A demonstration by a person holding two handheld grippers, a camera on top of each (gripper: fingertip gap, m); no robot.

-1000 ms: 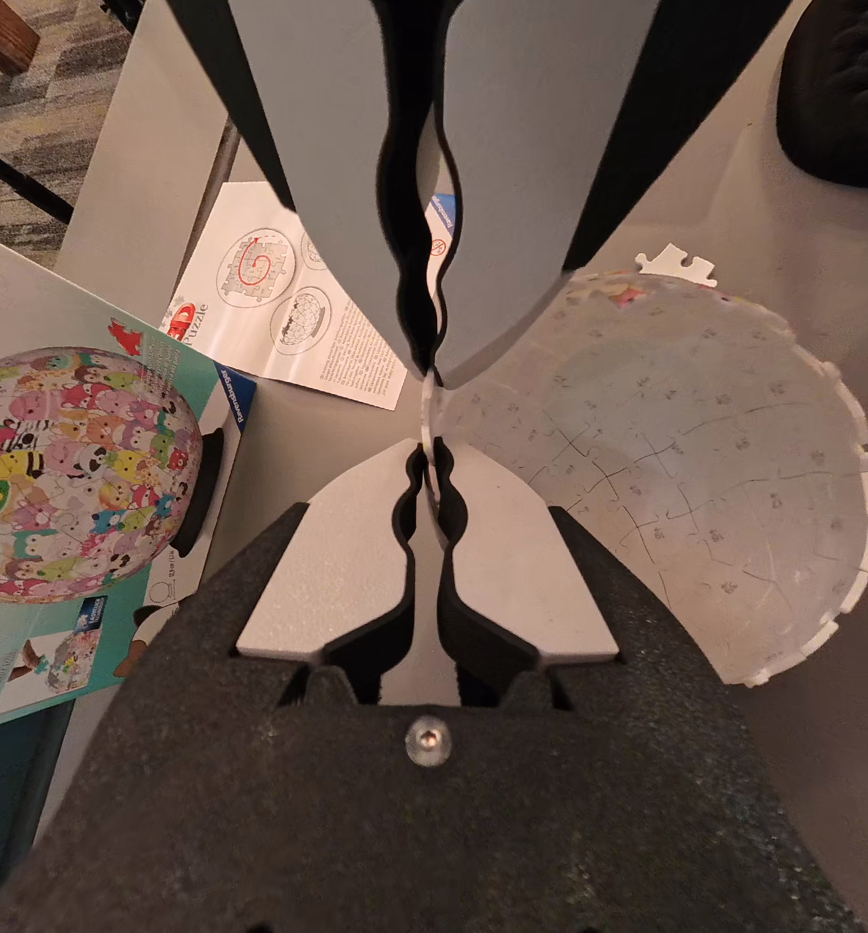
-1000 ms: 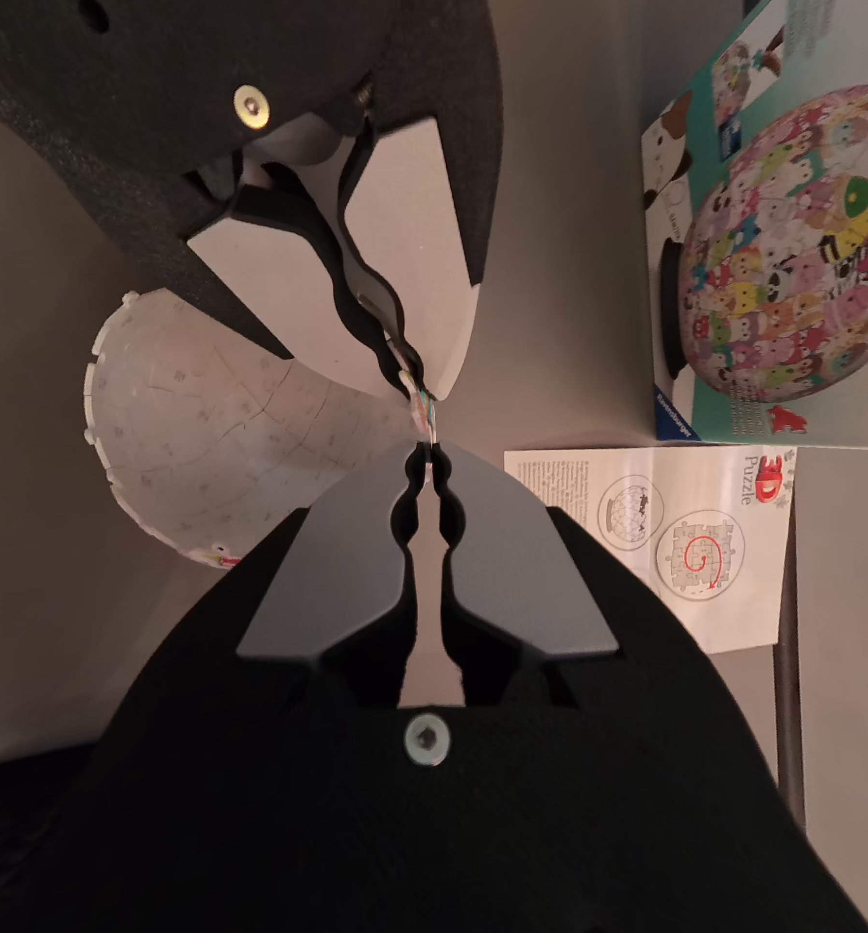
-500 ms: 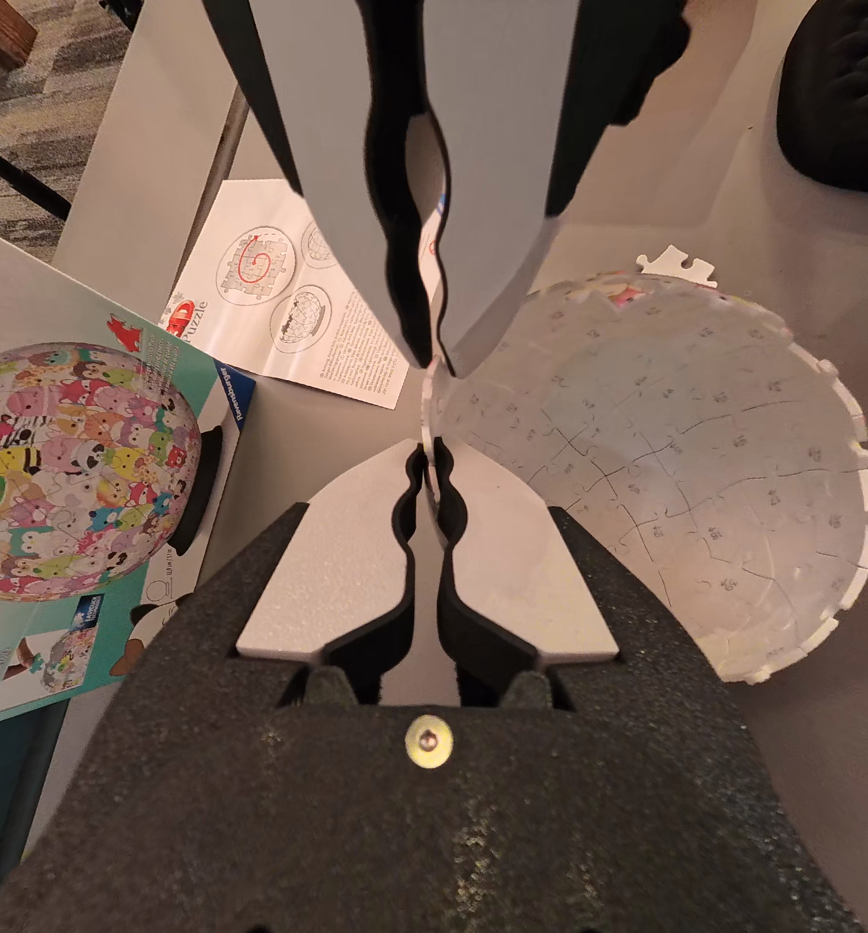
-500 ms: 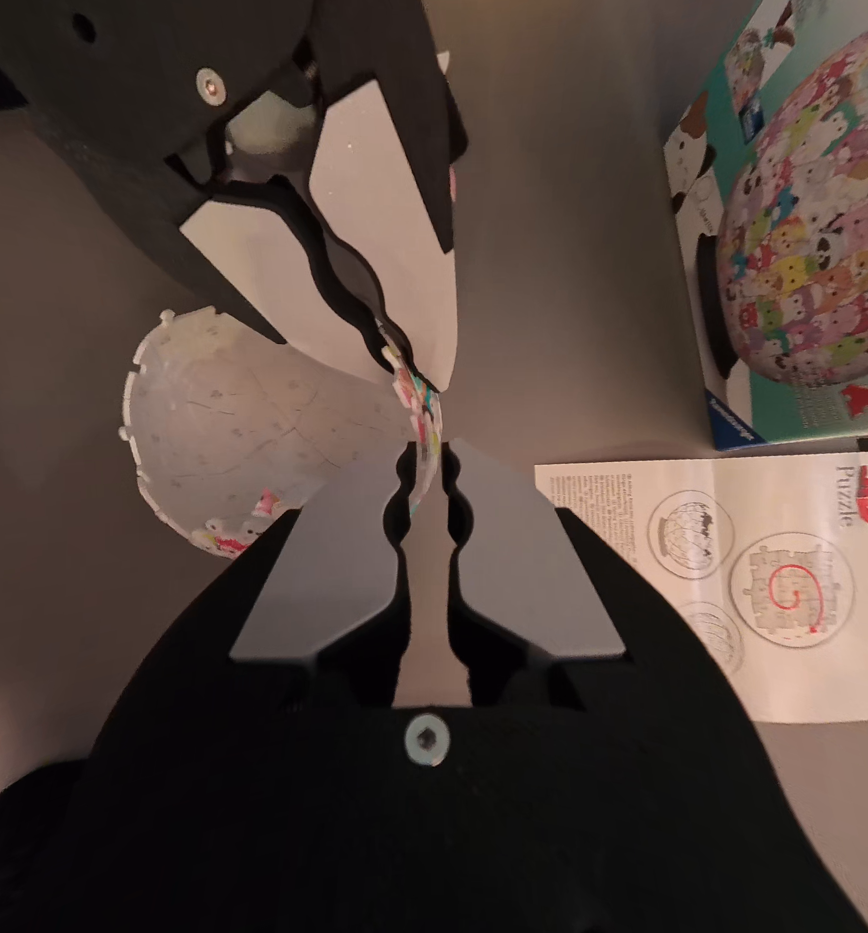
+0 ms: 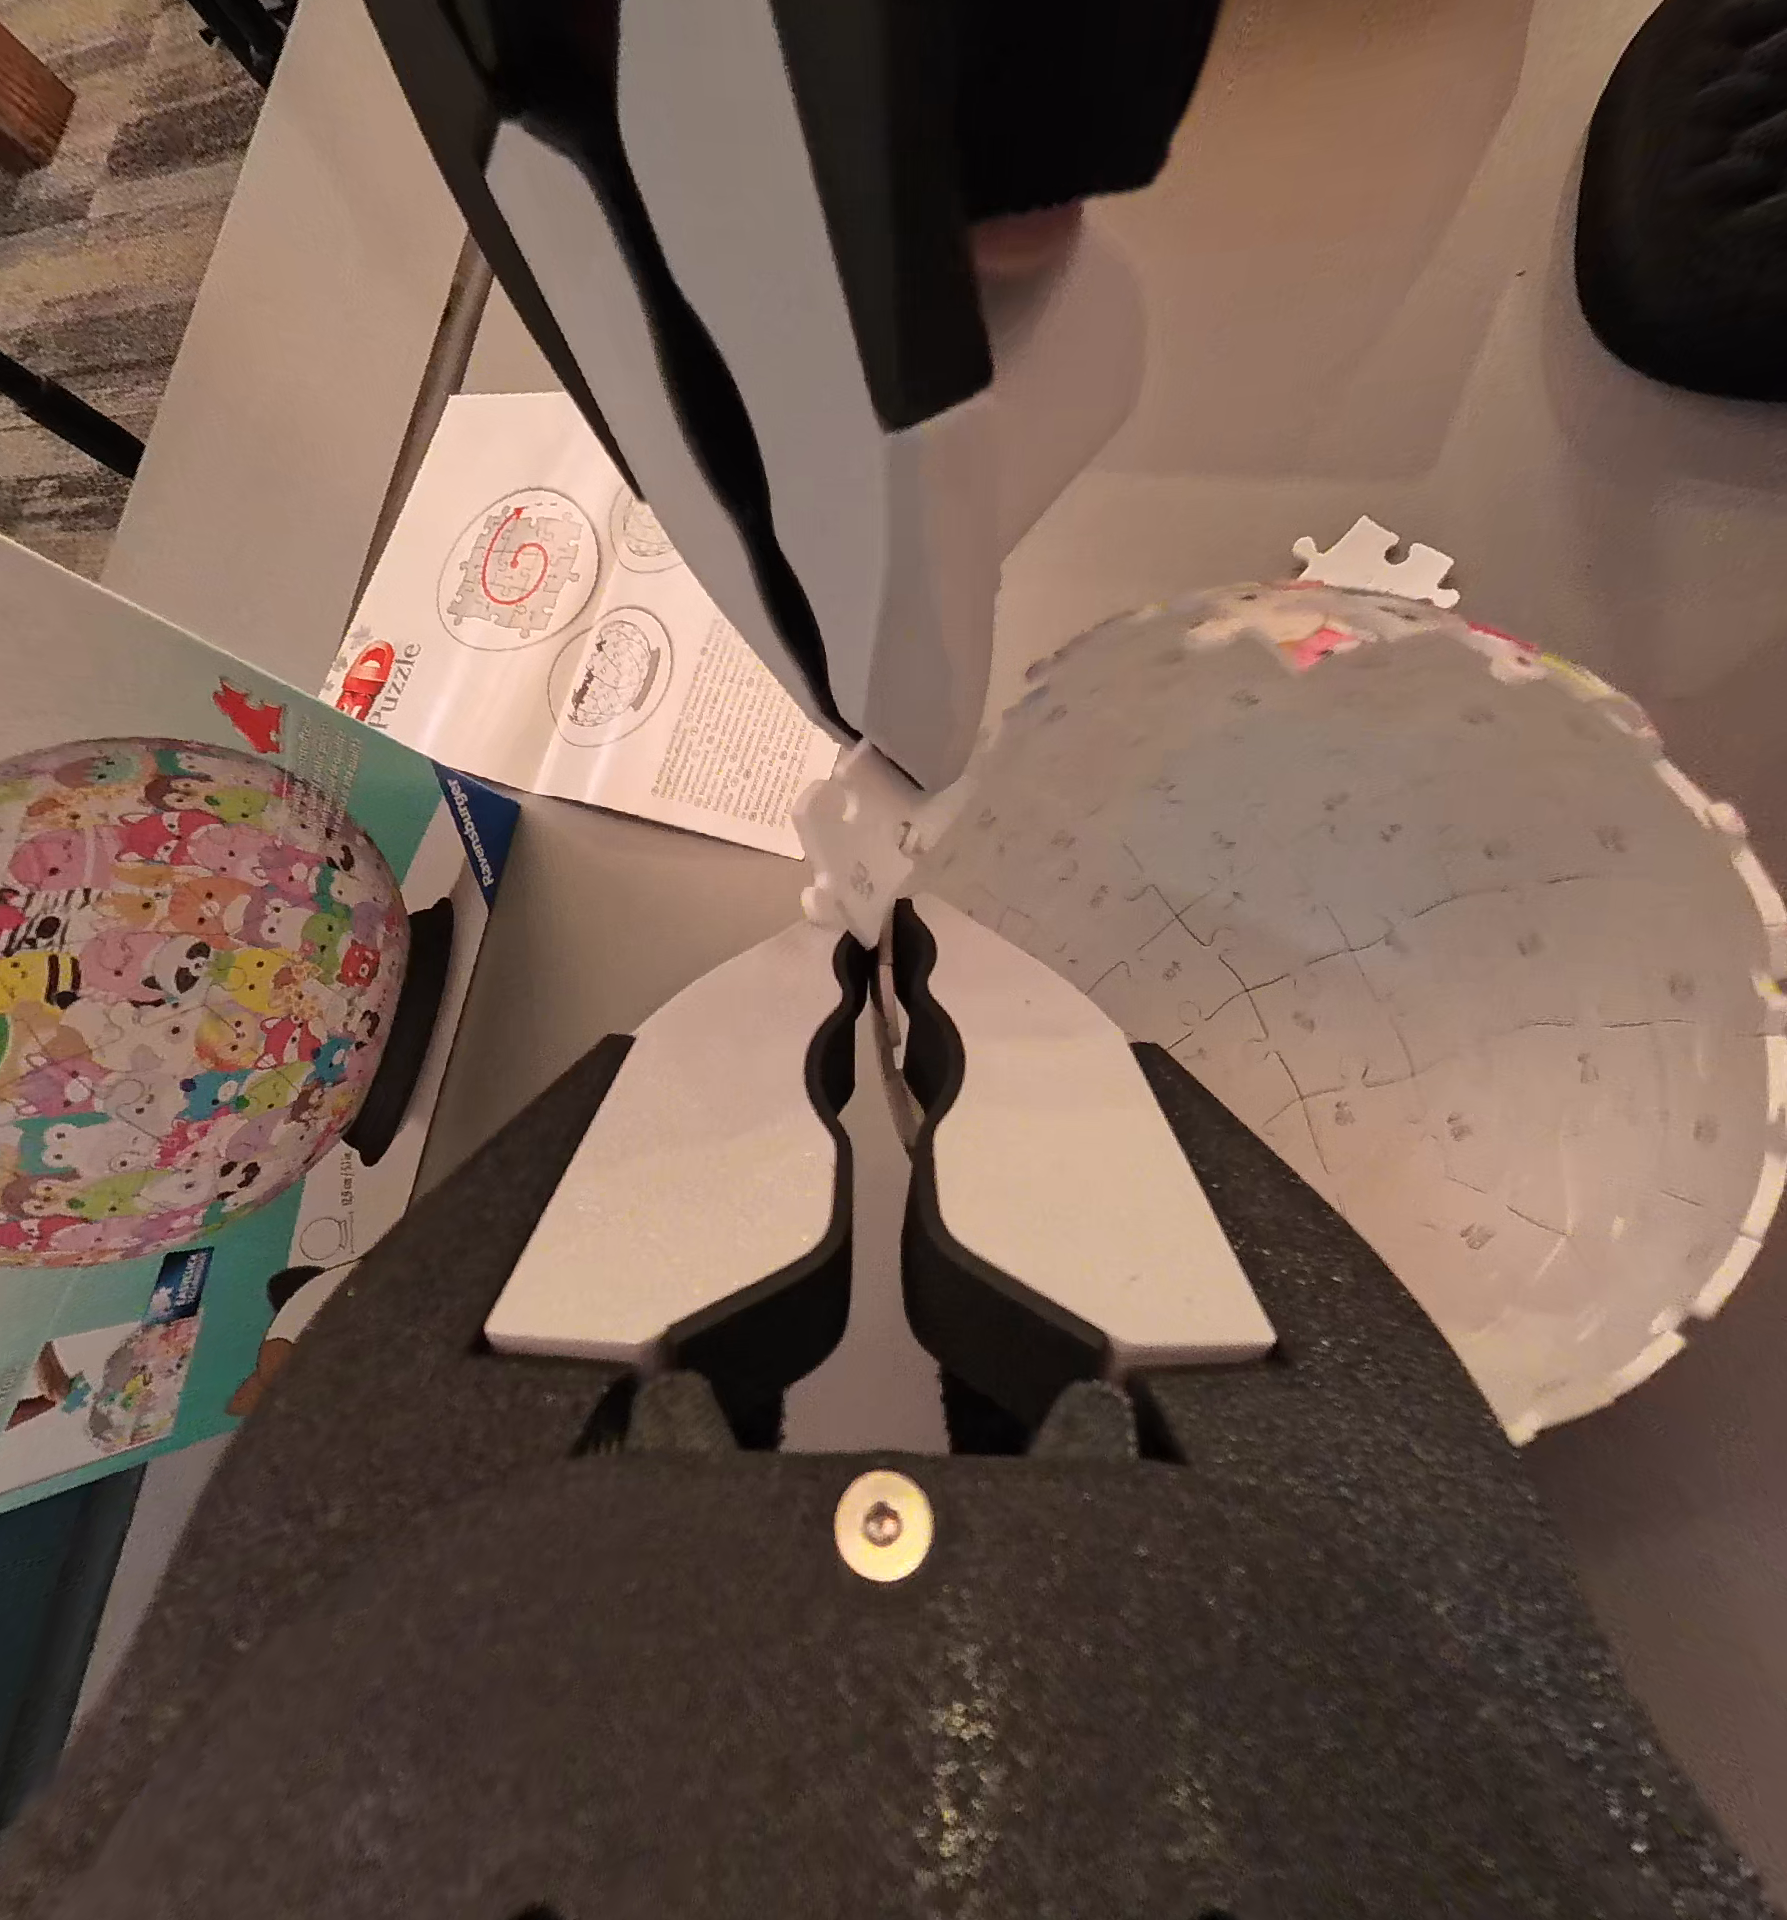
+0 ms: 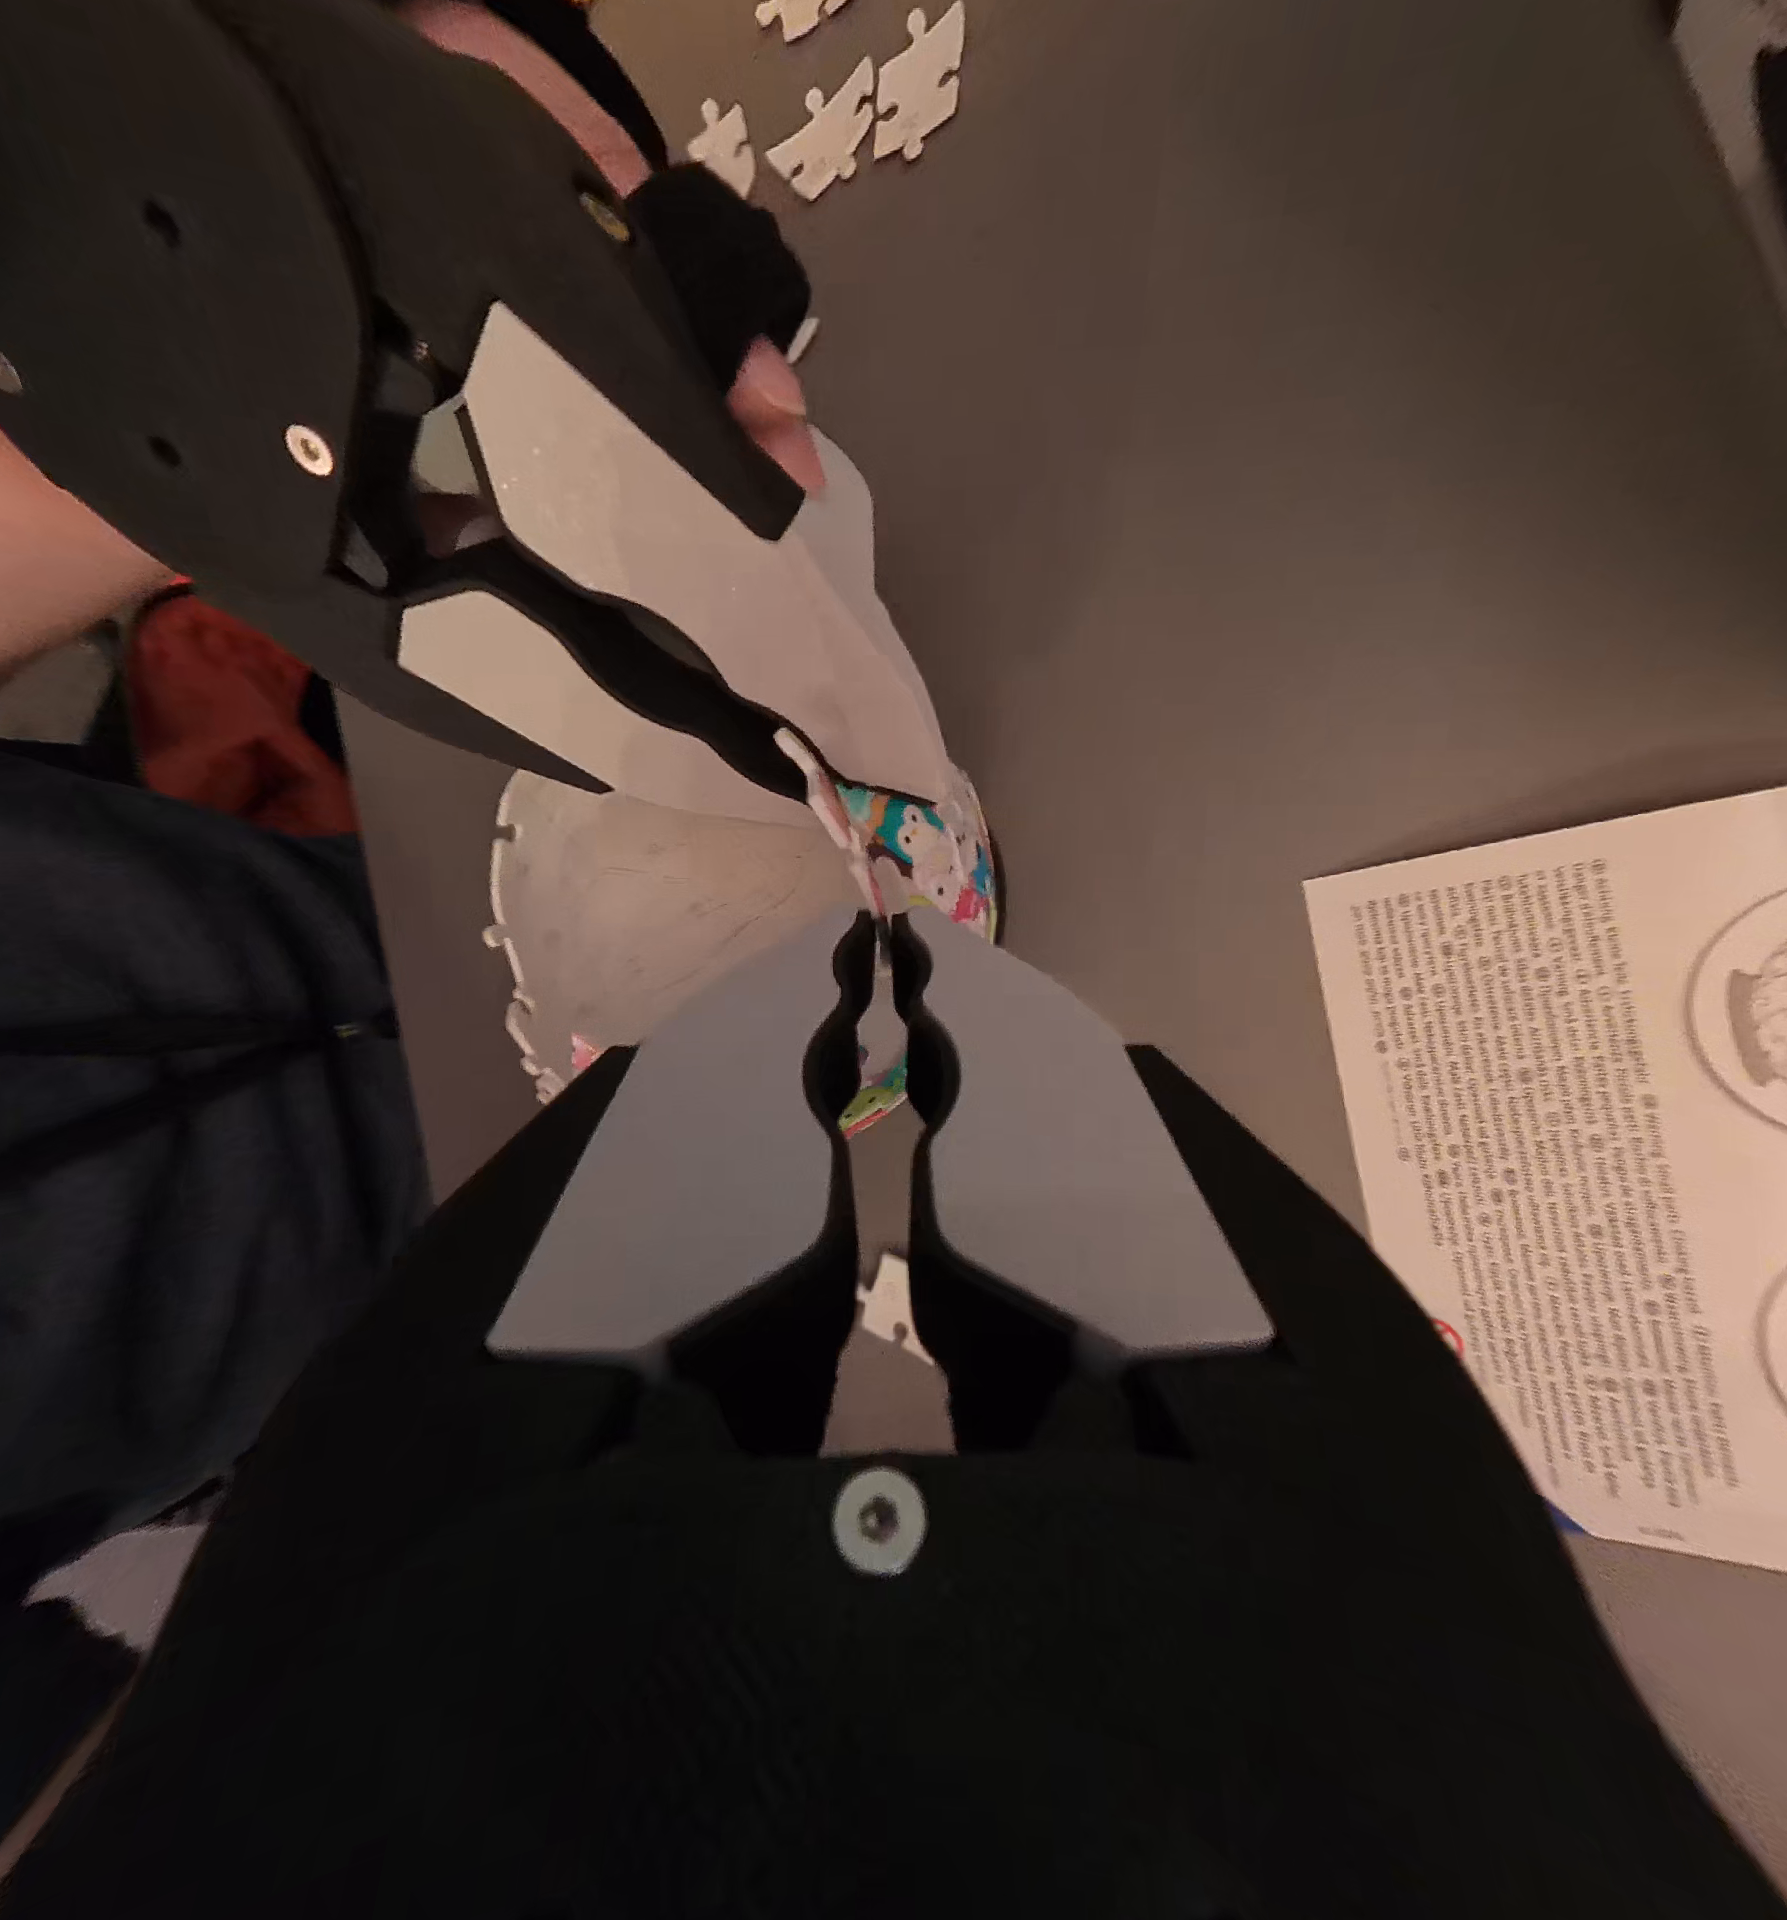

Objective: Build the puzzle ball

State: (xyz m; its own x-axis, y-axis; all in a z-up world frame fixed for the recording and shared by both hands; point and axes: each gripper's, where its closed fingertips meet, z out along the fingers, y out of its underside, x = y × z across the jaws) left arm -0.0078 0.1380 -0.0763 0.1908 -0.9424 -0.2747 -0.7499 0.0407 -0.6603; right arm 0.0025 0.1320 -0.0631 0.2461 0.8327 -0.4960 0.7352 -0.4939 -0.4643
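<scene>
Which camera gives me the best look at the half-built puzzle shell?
The left wrist view: the white, half-built puzzle shell shows its open inside and notched rim. In the right wrist view the shell is mostly hidden behind both hand-held grippers.

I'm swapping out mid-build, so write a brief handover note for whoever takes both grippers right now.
Left gripper: shut on the rim of the half-built shell.
Right gripper: shut on a loose piece, pressed against the shell rim beside the left jaws.
Done: roughly half the ball.
Left: seat this piece, then add the spare pieces on the table. Instruction sheet and box lie to the left.
</scene>
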